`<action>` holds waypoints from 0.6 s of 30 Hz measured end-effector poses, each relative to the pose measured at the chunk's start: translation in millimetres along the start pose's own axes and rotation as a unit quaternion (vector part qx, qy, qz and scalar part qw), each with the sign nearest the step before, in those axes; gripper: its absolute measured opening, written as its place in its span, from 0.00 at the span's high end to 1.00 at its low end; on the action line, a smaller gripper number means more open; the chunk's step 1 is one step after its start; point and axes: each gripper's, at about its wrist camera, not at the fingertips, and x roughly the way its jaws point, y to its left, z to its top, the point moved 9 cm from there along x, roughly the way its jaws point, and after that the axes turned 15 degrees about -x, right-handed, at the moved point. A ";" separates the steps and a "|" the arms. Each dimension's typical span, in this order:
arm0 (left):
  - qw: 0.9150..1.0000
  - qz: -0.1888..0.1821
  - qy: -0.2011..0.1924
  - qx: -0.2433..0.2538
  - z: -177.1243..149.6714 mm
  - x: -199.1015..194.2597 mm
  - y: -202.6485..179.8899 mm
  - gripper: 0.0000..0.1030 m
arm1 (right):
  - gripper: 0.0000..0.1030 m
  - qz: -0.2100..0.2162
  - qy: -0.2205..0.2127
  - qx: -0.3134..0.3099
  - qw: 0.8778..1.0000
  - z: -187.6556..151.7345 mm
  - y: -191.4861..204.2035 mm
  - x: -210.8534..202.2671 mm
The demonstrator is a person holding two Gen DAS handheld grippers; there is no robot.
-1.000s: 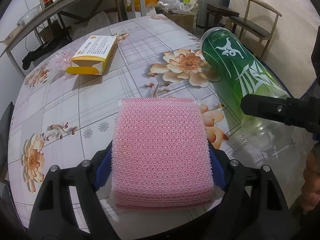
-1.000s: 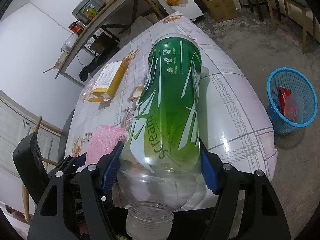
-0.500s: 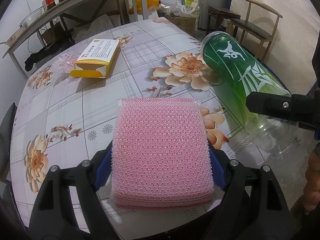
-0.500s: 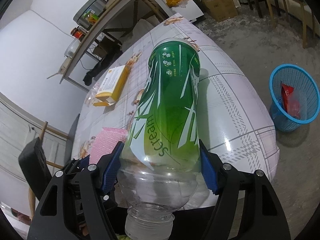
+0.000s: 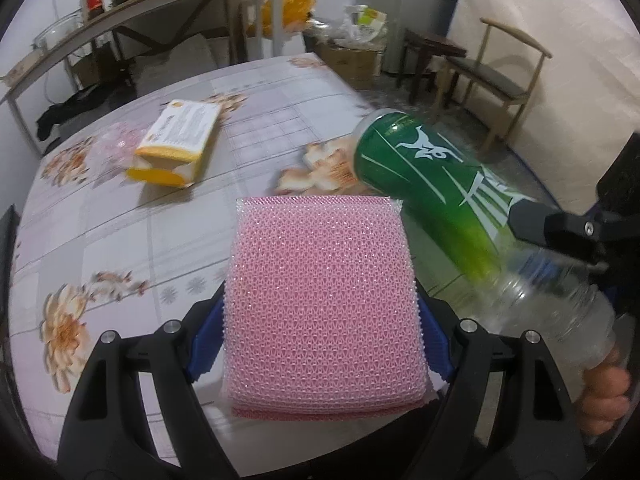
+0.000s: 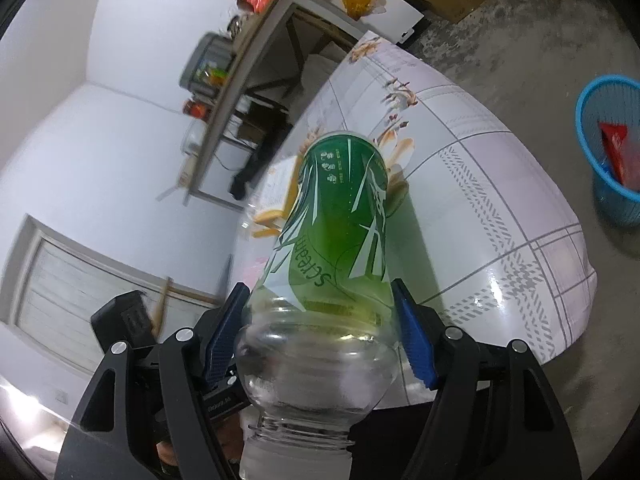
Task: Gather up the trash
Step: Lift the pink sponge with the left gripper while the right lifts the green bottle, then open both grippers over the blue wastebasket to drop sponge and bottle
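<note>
My left gripper [image 5: 320, 324] is shut on a pink mesh sponge pad [image 5: 322, 300], held flat above the near edge of the flowered table [image 5: 120, 232]. My right gripper [image 6: 320, 320] is shut on a clear plastic bottle with a green label [image 6: 340, 232], neck toward the camera and base tilted up over the table. That bottle [image 5: 436, 184] also shows at the right of the left wrist view, lifted off the table and clamped by the right gripper's black finger [image 5: 552, 224]. A yellow and white carton [image 5: 180, 140] lies open on the table at the far left.
A blue plastic waste basket [image 6: 612, 152] with a red wrapper inside stands on the floor right of the table. A crumpled clear wrapper [image 5: 116, 140] lies beside the carton. A shelf table [image 5: 160, 8], a wooden chair [image 5: 500, 76] and boxes stand behind.
The right gripper has lifted the bottle off the table and rolled, tilting its base upward. The left gripper has risen a little with the sponge pad.
</note>
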 end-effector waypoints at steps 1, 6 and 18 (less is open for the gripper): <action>1.000 -0.009 0.003 0.002 2.7 -0.1 -7.2 0.25 | 0.33 0.006 -0.006 0.006 1.000 1.9 -2.3 -3.7; 0.998 -0.048 0.012 0.032 17.1 3.8 -54.4 0.25 | 0.33 0.018 -0.056 0.039 0.997 14.0 -23.9 -42.4; 0.976 -0.139 0.144 0.085 39.1 92.2 -216.7 0.25 | 0.33 -0.146 -0.162 0.165 0.962 7.5 -175.9 -172.4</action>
